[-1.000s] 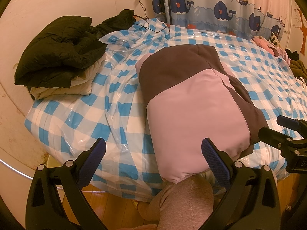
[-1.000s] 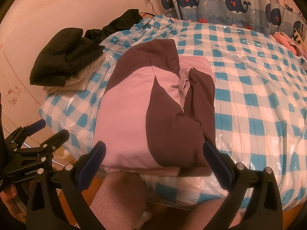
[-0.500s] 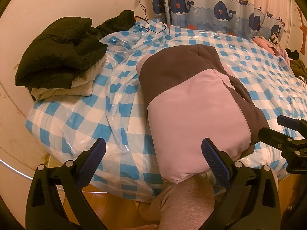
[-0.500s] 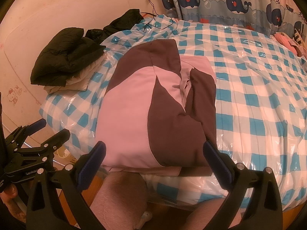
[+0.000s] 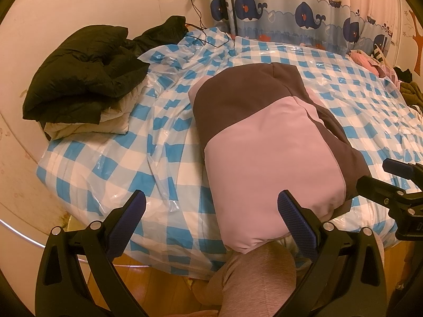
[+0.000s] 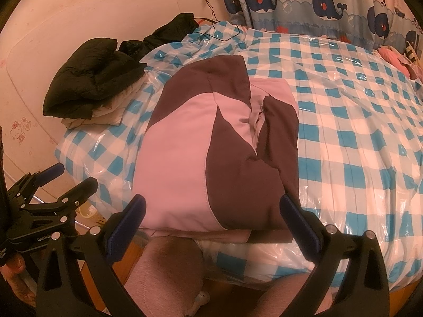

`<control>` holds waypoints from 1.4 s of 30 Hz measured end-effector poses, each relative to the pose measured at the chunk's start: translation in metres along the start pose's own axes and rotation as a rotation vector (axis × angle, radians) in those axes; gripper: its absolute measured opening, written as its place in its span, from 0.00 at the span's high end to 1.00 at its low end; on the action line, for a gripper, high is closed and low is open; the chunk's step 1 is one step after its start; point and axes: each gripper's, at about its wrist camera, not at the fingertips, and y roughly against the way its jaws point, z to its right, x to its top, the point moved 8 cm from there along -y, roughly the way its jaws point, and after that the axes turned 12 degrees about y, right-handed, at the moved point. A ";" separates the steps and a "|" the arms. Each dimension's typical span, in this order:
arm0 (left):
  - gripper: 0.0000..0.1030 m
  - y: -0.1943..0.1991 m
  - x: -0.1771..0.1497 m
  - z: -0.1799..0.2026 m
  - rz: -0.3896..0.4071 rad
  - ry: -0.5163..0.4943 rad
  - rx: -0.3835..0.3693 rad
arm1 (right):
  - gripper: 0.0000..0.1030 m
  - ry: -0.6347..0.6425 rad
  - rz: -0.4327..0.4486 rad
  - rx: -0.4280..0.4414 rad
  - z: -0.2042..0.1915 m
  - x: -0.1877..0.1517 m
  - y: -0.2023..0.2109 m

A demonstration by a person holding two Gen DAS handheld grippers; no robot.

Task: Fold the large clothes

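Observation:
A pink and dark brown jacket lies folded into a thick rectangle near the front edge of the bed; it also shows in the right wrist view. My left gripper is open and empty, held off the bed's front edge, left of the jacket's near corner. My right gripper is open and empty, just in front of the jacket's near edge. Each gripper shows in the other's view: the right one at the right edge, the left one at the lower left.
The bed has a blue-and-white checked cover under clear plastic. A folded black jacket on a cream one sits at the bed's left. More clothes lie far right. Whale curtains hang behind. My knees are below.

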 end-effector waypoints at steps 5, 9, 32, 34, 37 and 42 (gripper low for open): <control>0.07 0.000 0.000 0.001 -0.001 0.000 0.000 | 0.05 -0.001 -0.001 0.000 0.000 0.000 0.000; 0.07 0.000 0.000 0.001 0.000 0.000 0.000 | 0.05 -0.001 0.000 -0.001 -0.001 0.000 0.000; 0.07 0.001 -0.002 0.002 0.001 0.000 0.004 | 0.05 -0.003 -0.001 -0.002 -0.003 0.000 0.000; 0.07 0.001 -0.002 0.003 0.002 0.000 0.004 | 0.05 -0.003 -0.001 -0.002 -0.003 0.000 0.000; 0.07 0.001 -0.002 0.002 0.001 0.001 0.004 | 0.05 -0.003 -0.001 -0.002 -0.003 0.000 0.000; 0.07 0.000 -0.002 0.002 0.000 0.003 0.005 | 0.05 -0.003 -0.001 -0.002 -0.003 0.000 0.000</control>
